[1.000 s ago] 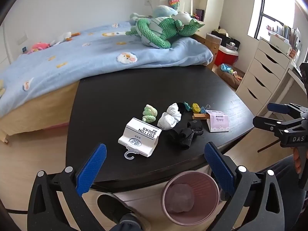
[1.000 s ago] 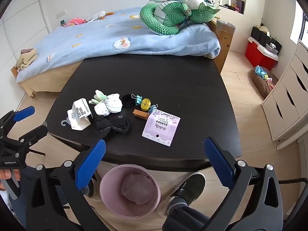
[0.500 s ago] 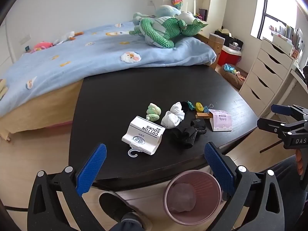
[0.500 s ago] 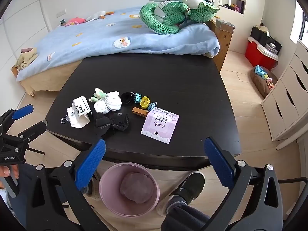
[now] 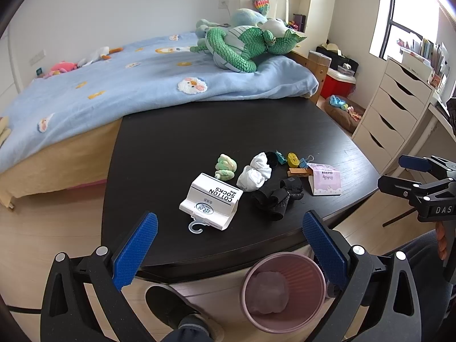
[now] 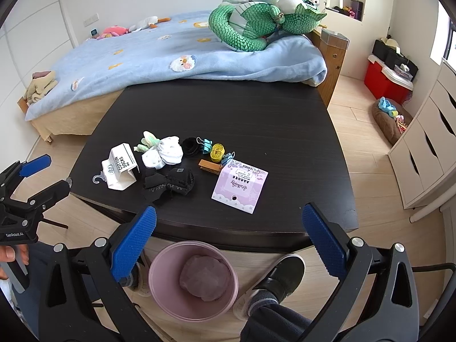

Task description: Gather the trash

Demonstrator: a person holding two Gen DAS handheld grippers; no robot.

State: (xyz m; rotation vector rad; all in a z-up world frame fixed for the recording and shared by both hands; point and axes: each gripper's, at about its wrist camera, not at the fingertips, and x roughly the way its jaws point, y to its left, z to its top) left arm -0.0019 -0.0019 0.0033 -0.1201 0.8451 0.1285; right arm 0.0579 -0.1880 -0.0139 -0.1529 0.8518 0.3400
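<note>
Trash lies on the tabletop (image 6: 256, 108): white sock packaging (image 6: 121, 166) left of the black socks (image 6: 168, 183), pink card (image 6: 240, 183) right. Left gripper (image 5: 228, 245) and right gripper (image 6: 228, 242) hover released above the pink bin (image 6: 159, 287).

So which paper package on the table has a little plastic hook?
The white COTTON SOCKS package, at the left end. The pink card only has a punched hole.

Ahead of my blue ribbed pads (image 5: 136, 249), a matt dark wood-grain table (image 6: 256, 108) carries soft cloth socks (image 6: 168, 183) and a glossy paper card (image 6: 240, 183)
</note>
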